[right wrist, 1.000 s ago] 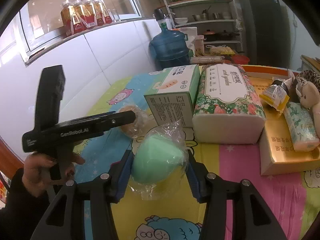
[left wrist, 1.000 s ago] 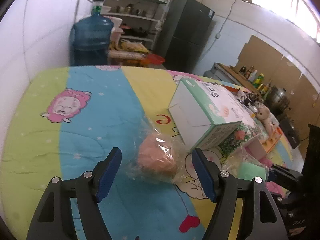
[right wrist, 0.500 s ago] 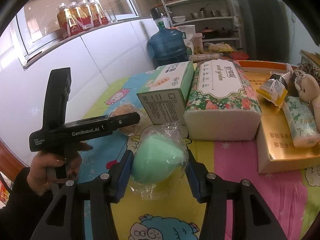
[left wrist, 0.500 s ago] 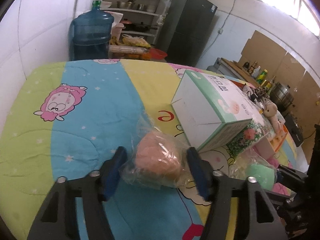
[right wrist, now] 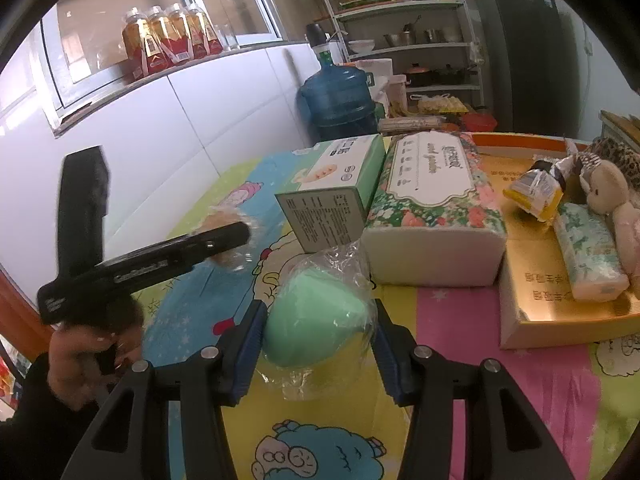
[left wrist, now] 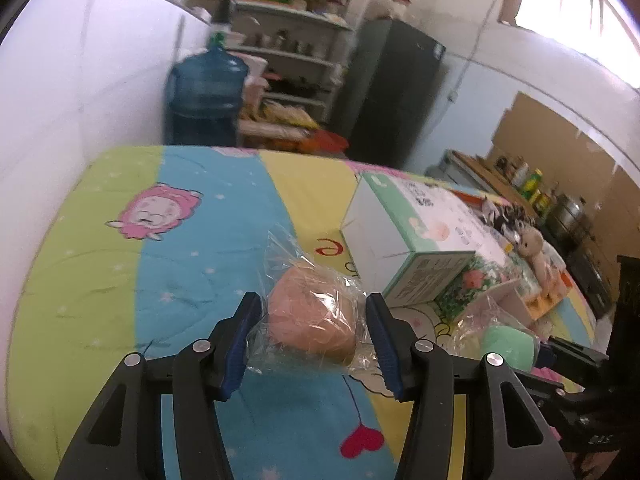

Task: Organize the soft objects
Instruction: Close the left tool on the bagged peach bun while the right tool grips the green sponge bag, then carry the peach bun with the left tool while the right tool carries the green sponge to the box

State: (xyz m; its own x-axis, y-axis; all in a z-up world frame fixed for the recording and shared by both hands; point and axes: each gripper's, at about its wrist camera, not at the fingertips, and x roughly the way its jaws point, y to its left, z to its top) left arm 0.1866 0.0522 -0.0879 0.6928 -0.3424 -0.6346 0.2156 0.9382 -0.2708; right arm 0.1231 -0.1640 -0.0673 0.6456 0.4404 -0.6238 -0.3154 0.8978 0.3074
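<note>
Here, in the left wrist view, the left gripper (left wrist: pixel 313 343) brackets a peach-coloured sponge in a clear wrapper (left wrist: pixel 312 322); its blue pads (left wrist: pixel 240 344) press the wrapper's sides, so it appears clamped on the sponge, which sits low over the cartoon-print quilt (left wrist: pixel 120 280) (lifted or resting, I cannot tell). A green-and-white box (left wrist: pixel 404 236) lies just right and beyond it.

In the right wrist view, the right gripper (right wrist: pixel 316 350) holds a mint-green wrapped sponge (right wrist: pixel 314 320) squarely between its jaws, narrow end pointing forward. The floral tissue pack (right wrist: pixel 432 208) stands directly ahead, near; the gold box (right wrist: pixel 560 316) is to the right.
</note>
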